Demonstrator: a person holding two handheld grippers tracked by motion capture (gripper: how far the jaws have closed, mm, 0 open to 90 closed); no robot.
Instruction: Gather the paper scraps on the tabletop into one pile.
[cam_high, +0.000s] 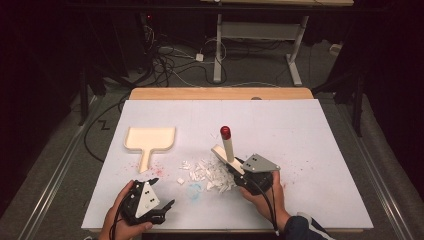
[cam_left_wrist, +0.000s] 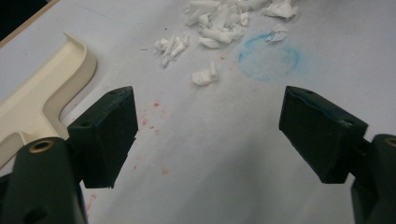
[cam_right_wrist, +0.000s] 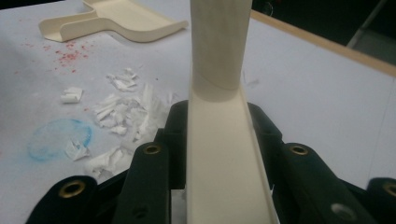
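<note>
A: Paper scraps (cam_high: 209, 172), white and torn, lie in a loose heap at the lower middle of the high view, on the white table cover (cam_high: 300, 150). None of them is in the dustpan yet, as far as I can see.

B: And the brush?

A: The cream hand brush (cam_high: 226, 150) with the red cap stands tilted over the right edge of the heap. The right gripper (cam_high: 240, 172) has its jaws clamped on the brush's handle; in the right gripper view that handle (cam_right_wrist: 224, 154) runs straight up between them.

B: Where's the dustpan?

A: The cream dustpan (cam_high: 149, 140) sits left of centre in the high view, well apart from the scraps and empty. In the left gripper view its handle (cam_left_wrist: 32, 107) shows at the left edge.

B: Left gripper?

A: The left gripper (cam_high: 162, 206) is at the lower left, jaws wide apart with nothing between them, just above the cover.

B: So how far along?

A: Early, I'd judge. The scraps look gathered, a few strays (cam_high: 180, 180) lie to the left, and the sweeping into the pan is all left to do. A blue smudge (cam_left_wrist: 269, 57) and red specks (cam_high: 156, 171) mark the cover.
</note>
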